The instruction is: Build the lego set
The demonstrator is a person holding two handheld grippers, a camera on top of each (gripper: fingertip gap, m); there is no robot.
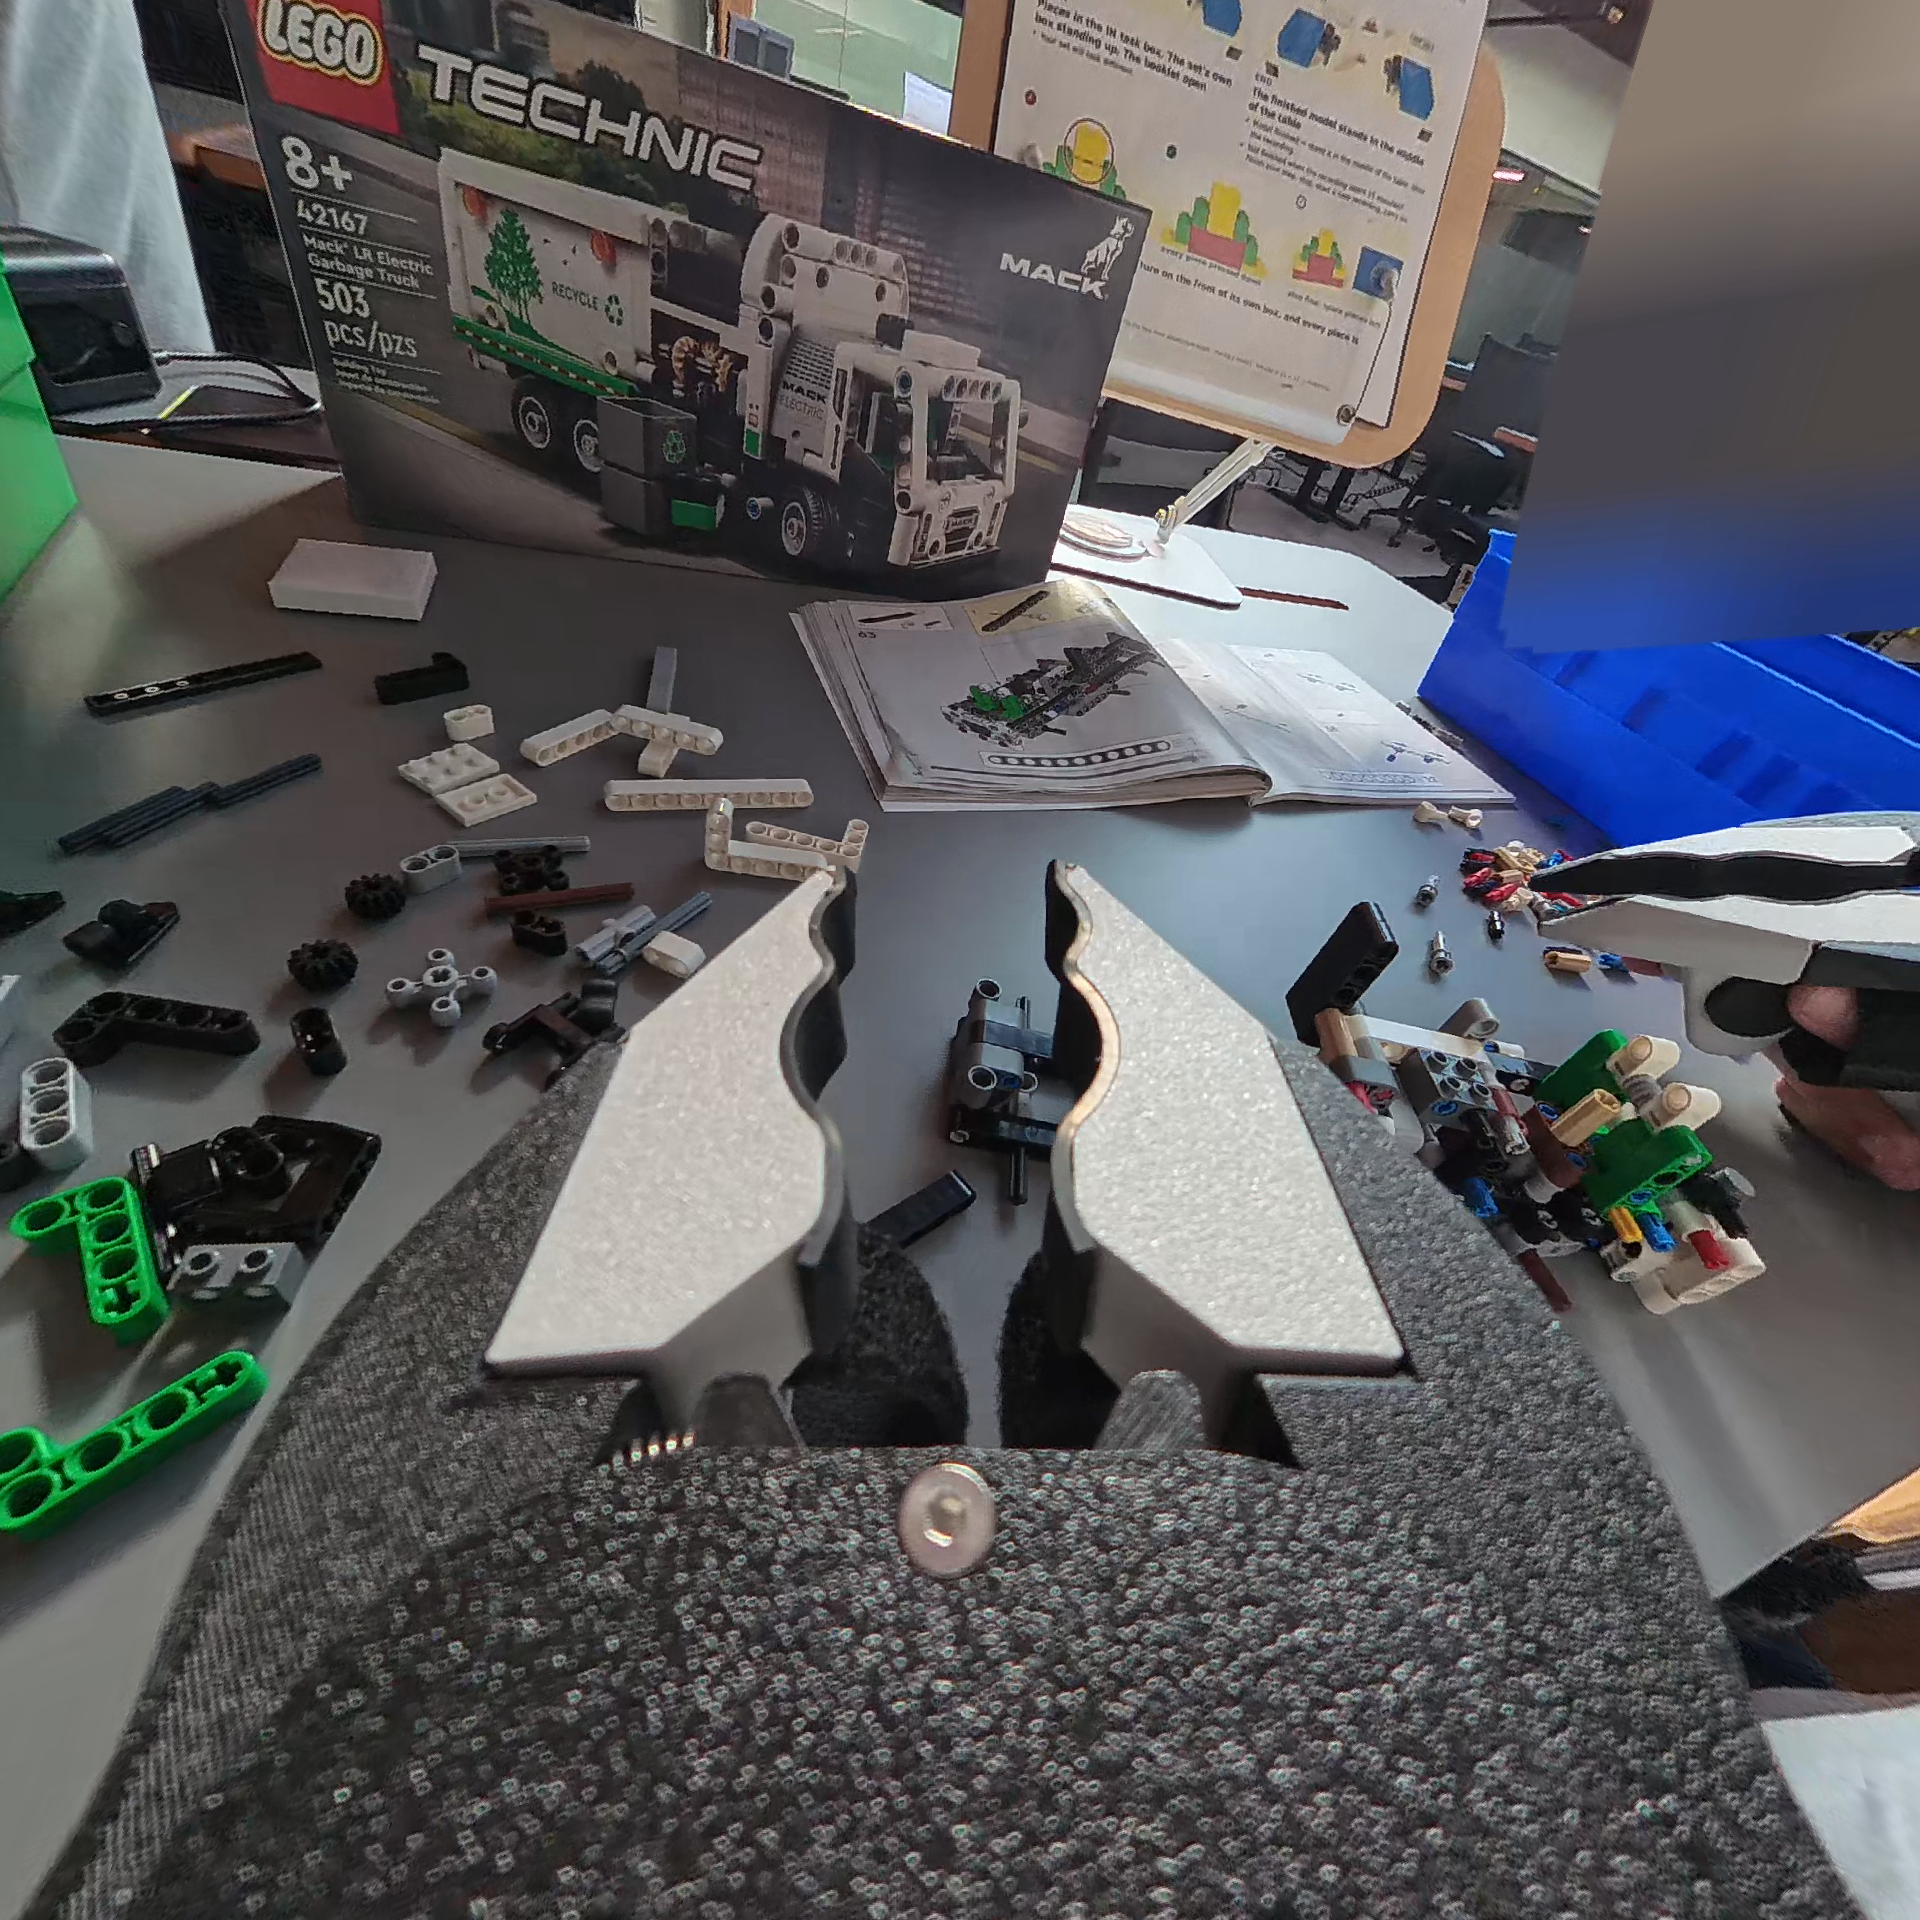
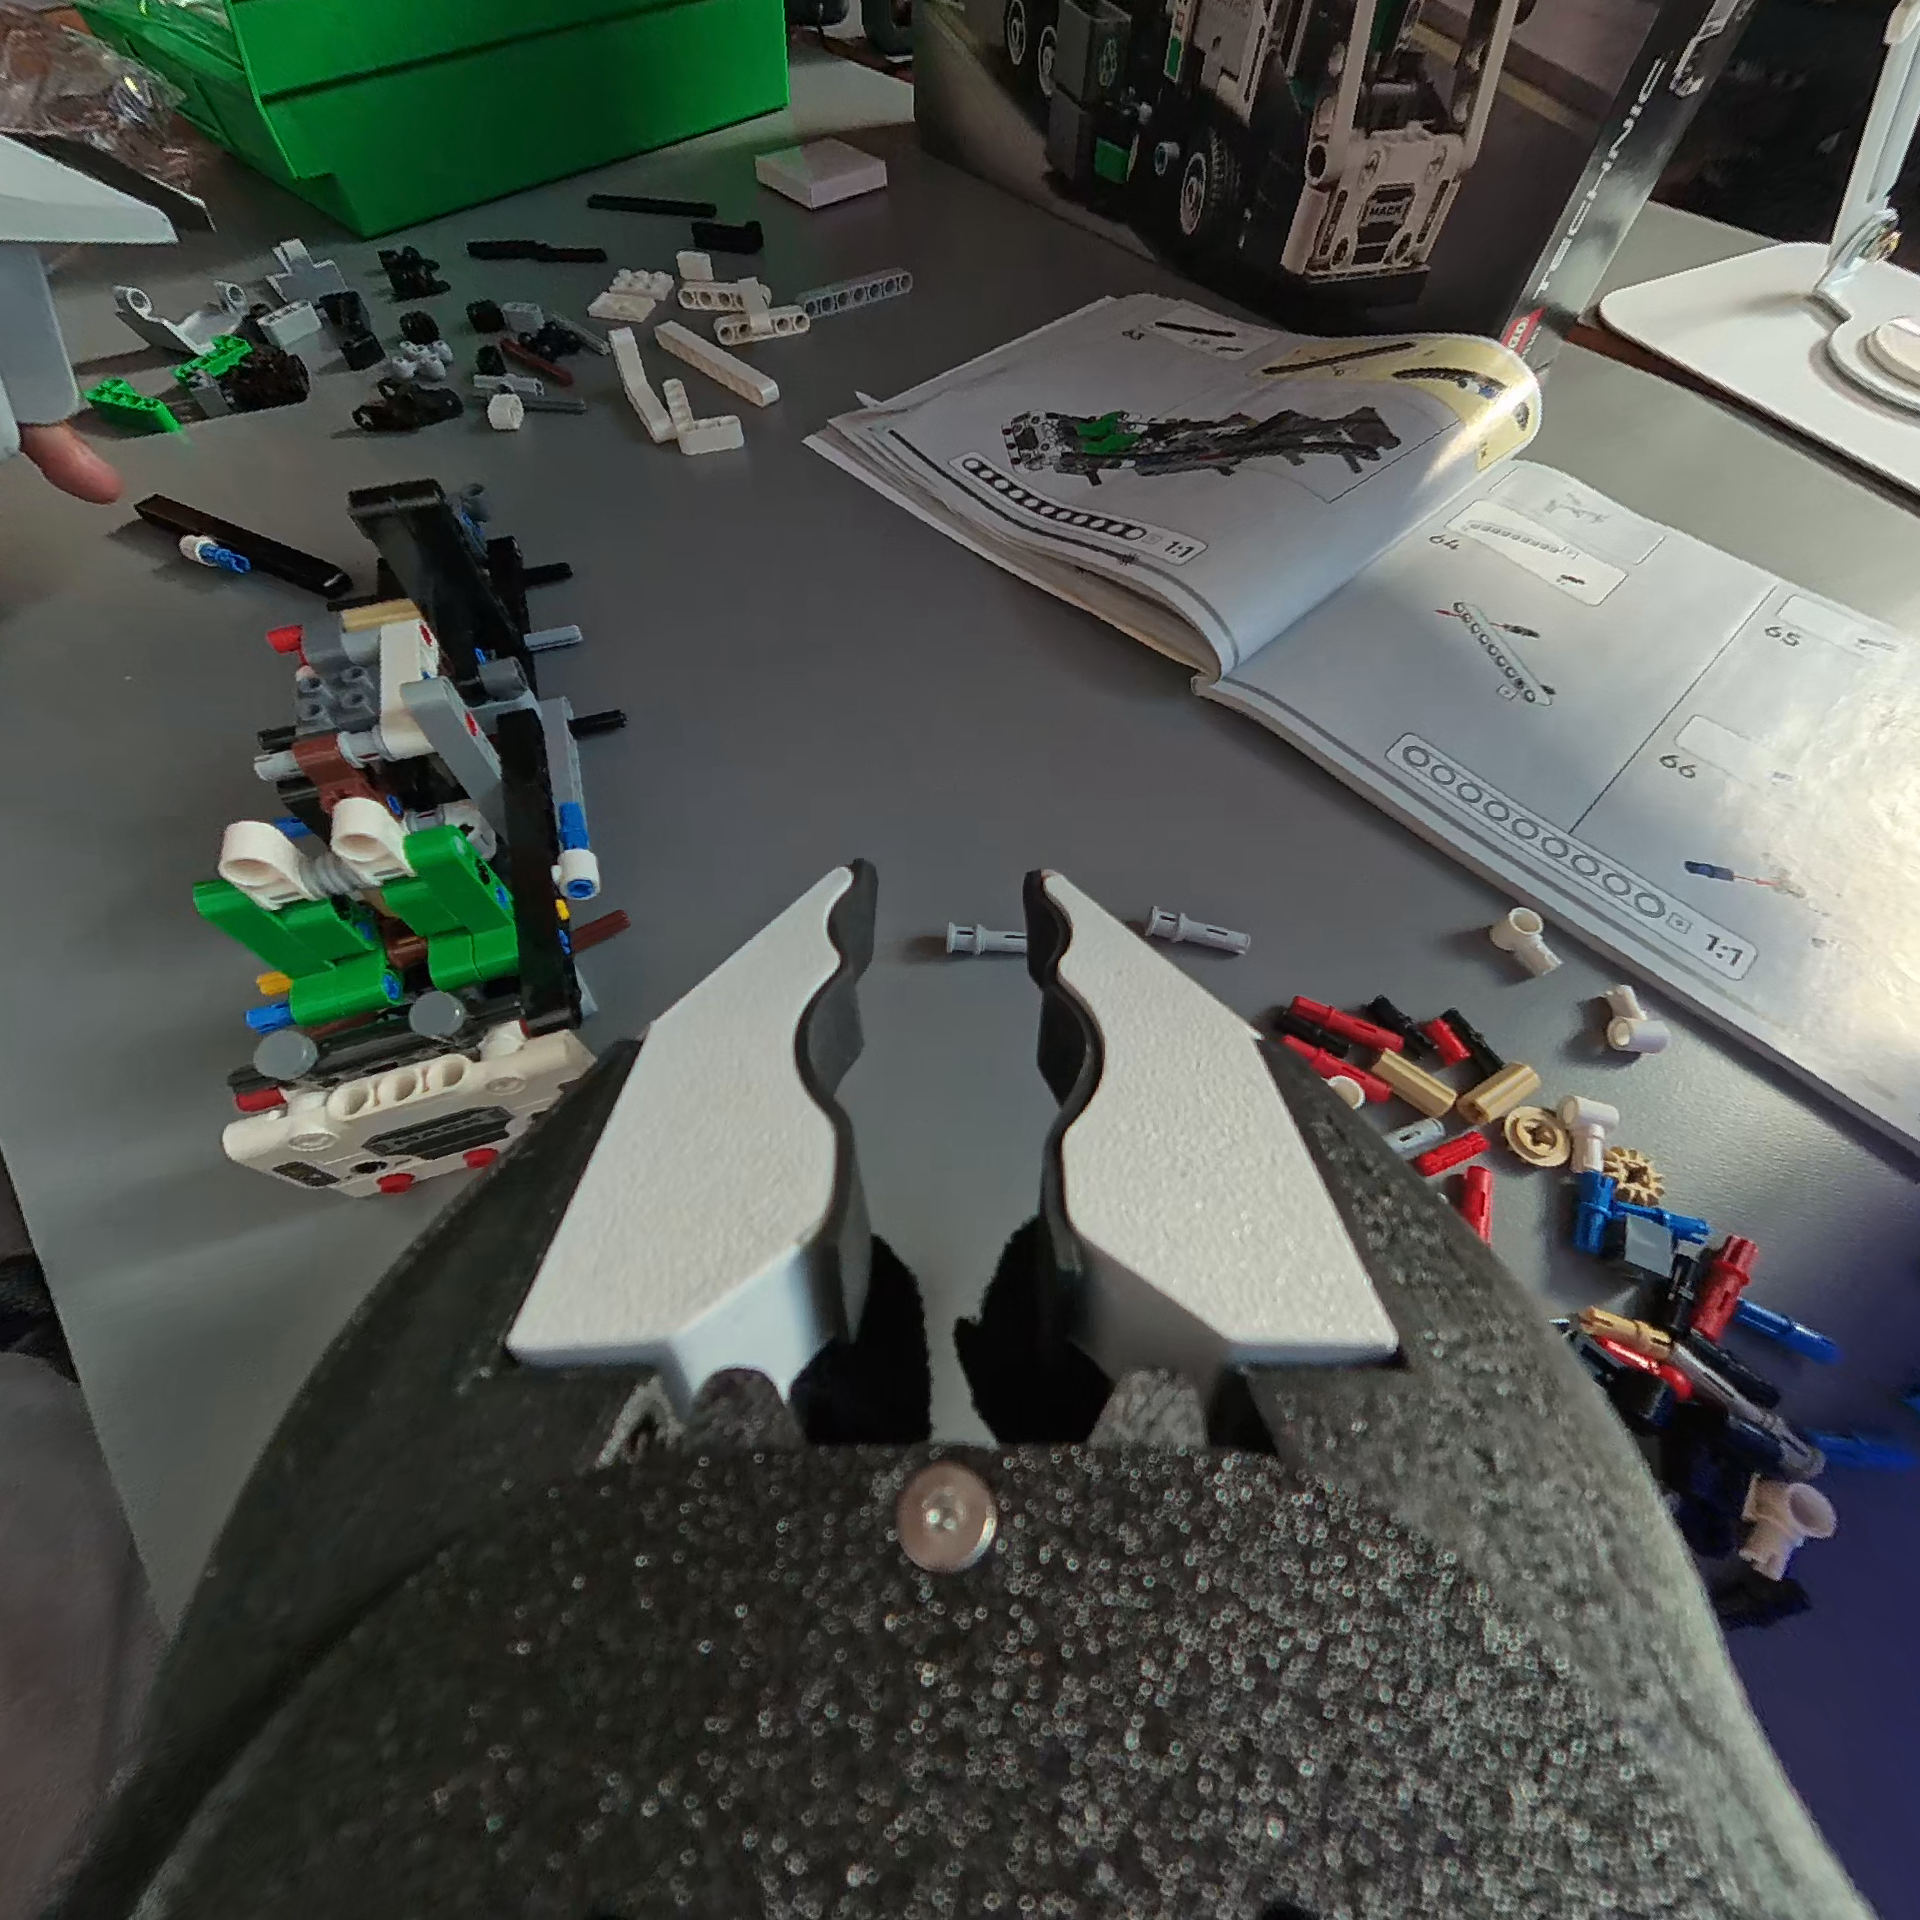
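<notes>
My left gripper (image 1: 951, 883) is open and empty above the grey table. A small black and grey sub-assembly (image 1: 992, 1070) lies on the table just behind its right finger. The part-built model (image 1: 1538, 1143), green, white and black, lies to its right; it also shows in the right wrist view (image 2: 416, 852). My right gripper (image 2: 951, 883) is open and empty, low over the table. A light grey pin (image 2: 982, 938) lies just beyond its fingertips and a second one (image 2: 1200, 928) to the right. The right gripper (image 1: 1538, 899) also shows at the right edge of the left wrist view.
A pile of small pins and connectors (image 2: 1507, 1143) lies right of my right gripper. Loose beams and gears (image 1: 468, 883) are spread at the left. The open instruction booklet (image 2: 1351, 582), the set's box (image 1: 707, 312), a blue bin (image 1: 1683, 727) and a green bin (image 2: 468, 104) ring the work area. Across from one pair of fingers to the other is roughly 25 cm. My right gripper is the nearer one to the light grey pin (image 2: 982, 938): about 4 cm, against 25 cm. Seen from the left wrist view (image 1: 1438, 954) as well.
</notes>
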